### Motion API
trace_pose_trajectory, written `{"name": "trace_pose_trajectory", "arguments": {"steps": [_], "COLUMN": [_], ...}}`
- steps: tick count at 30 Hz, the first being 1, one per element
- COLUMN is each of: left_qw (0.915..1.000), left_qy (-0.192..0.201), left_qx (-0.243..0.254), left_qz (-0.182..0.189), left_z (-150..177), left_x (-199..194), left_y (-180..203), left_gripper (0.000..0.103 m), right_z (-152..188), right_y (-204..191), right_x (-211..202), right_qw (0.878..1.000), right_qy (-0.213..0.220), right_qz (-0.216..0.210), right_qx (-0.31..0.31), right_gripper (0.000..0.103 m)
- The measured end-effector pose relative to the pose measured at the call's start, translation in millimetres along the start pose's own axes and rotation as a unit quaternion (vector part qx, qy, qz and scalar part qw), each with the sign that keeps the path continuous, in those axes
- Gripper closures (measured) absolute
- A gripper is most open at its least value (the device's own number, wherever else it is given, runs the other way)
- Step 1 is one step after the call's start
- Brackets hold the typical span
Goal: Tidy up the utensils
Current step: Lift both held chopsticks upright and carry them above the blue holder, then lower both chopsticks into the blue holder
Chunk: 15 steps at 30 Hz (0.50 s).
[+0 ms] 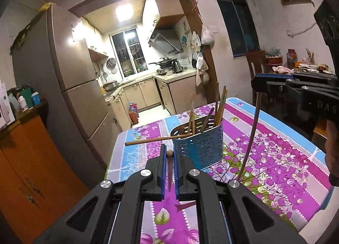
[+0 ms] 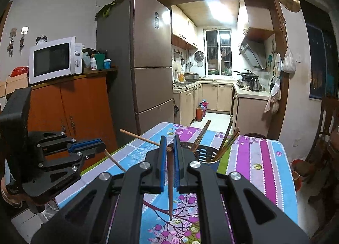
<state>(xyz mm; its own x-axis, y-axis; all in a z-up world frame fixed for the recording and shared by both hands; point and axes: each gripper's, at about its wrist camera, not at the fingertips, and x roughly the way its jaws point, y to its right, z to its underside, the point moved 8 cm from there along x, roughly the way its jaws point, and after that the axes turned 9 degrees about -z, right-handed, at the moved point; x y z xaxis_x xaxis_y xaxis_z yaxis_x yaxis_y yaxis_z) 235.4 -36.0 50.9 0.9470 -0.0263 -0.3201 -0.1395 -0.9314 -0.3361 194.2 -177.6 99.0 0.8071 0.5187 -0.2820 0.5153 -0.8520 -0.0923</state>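
A blue perforated utensil holder [image 1: 197,148] [image 2: 204,155] stands on the floral tablecloth [image 1: 275,159] [image 2: 254,159] with several wooden chopsticks upright in it. One loose chopstick [image 1: 148,140] [image 2: 139,137] rests on its rim and juts out to the left. My left gripper [image 1: 169,148] [image 2: 102,144] is shut on a dark chopstick [image 1: 170,169] [image 2: 115,161], just in front of the holder. My right gripper [image 2: 169,140] [image 1: 254,84] is shut on another chopstick [image 2: 170,191] [image 1: 250,138], which hangs down to the right of the holder, above the cloth.
Beyond the table's far left corner stands a brown fridge [image 1: 70,74] [image 2: 146,63]. Left of it is an orange cabinet [image 1: 23,159] [image 2: 74,106] bearing a microwave [image 2: 54,59]. A wooden chair [image 1: 255,63] and a cluttered side table [image 1: 305,67] lie at the right. A hand [image 1: 332,148] shows at the right edge.
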Motion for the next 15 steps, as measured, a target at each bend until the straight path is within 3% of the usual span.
{"name": "trace_pose_trajectory", "arguments": {"steps": [8, 15], "left_qw": [1.0, 0.9973], "left_qy": [0.005, 0.02], "left_qx": [-0.001, -0.047], "left_qz": [0.002, 0.053], "left_z": [-11.9, -80.8], "left_x": [0.3, 16.6], "left_y": [-0.2, -16.4], "left_gripper": [0.096, 0.096], "right_z": [-21.2, -78.6], "right_y": [5.5, 24.9], "right_x": [-0.7, 0.2], "right_qw": [1.0, 0.998], "right_qy": [0.014, 0.058], "right_qz": [0.012, 0.035], "right_qx": [-0.009, -0.012], "right_gripper": [0.098, 0.098]}}
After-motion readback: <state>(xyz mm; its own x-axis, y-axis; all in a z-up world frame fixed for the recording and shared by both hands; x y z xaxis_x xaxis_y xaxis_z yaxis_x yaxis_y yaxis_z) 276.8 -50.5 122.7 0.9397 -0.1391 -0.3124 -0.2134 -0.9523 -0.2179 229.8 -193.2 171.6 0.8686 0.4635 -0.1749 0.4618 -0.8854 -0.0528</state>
